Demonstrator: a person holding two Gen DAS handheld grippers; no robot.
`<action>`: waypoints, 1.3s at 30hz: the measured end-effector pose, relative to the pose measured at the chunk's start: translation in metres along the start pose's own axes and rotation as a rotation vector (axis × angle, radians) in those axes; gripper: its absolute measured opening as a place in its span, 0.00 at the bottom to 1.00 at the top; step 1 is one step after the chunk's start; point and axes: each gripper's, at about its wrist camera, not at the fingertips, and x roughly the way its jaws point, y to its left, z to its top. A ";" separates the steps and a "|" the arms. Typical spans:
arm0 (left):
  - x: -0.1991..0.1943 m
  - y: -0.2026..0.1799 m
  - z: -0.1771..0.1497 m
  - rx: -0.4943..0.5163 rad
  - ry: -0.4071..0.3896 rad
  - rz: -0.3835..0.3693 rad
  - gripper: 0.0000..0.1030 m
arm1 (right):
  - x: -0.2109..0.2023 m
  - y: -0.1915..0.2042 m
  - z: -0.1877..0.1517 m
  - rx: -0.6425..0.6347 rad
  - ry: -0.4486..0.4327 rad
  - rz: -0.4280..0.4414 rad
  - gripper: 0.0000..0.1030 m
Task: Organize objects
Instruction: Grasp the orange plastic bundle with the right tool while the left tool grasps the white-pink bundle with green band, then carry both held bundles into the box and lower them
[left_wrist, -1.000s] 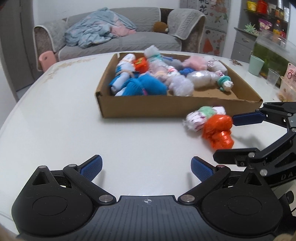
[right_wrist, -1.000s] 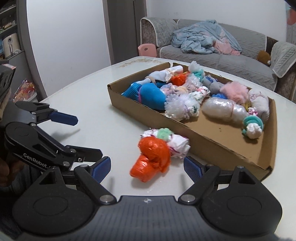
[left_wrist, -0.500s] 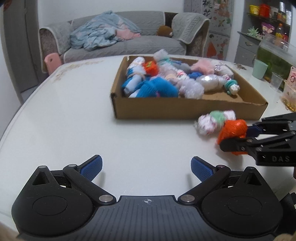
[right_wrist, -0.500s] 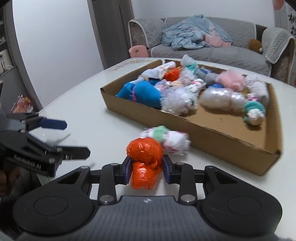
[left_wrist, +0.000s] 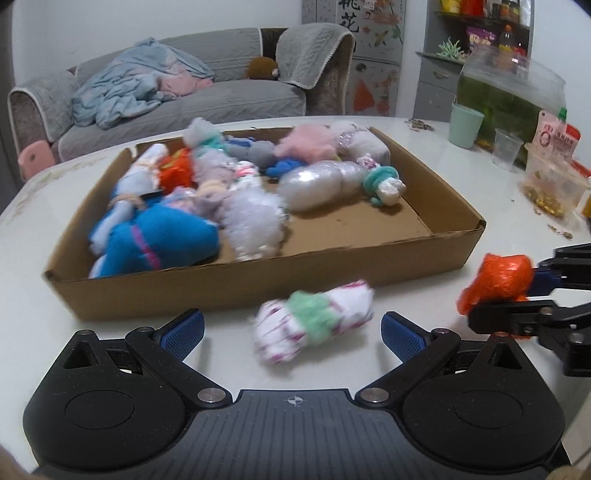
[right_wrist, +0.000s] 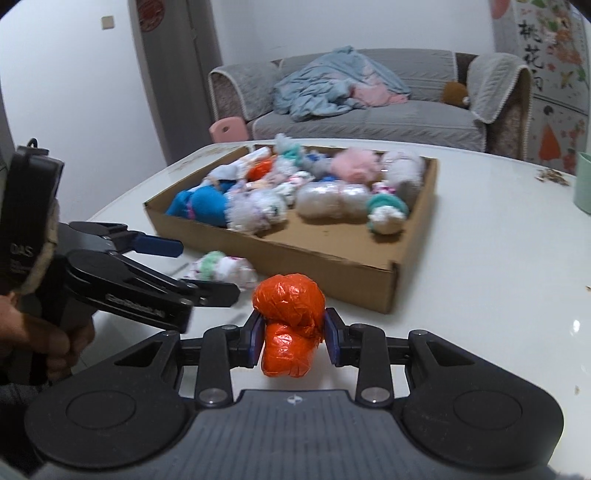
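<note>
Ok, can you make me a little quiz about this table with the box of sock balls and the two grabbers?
1. True or false: the right gripper is shut on the orange bundle.
2. Where is the white and green sock ball? A) in the cardboard box B) on the table, in front of the box C) on the sofa
3. Fill in: the left gripper has its jaws ____.

Key: 1 true. 2 B. 3 open, with the sock ball lying between them, untouched.

Black hand-held gripper (right_wrist: 291, 334), blue pads (left_wrist: 183, 331), silver screws.
</note>
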 end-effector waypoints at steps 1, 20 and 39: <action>0.005 -0.002 0.000 -0.008 0.005 0.003 0.99 | 0.000 -0.003 0.000 0.004 -0.001 -0.002 0.30; 0.004 0.005 -0.002 -0.035 -0.035 0.047 0.63 | 0.003 -0.008 -0.001 -0.011 0.003 0.004 0.30; -0.050 0.014 0.032 0.011 -0.098 0.003 0.60 | -0.025 -0.001 0.039 -0.140 -0.051 -0.008 0.30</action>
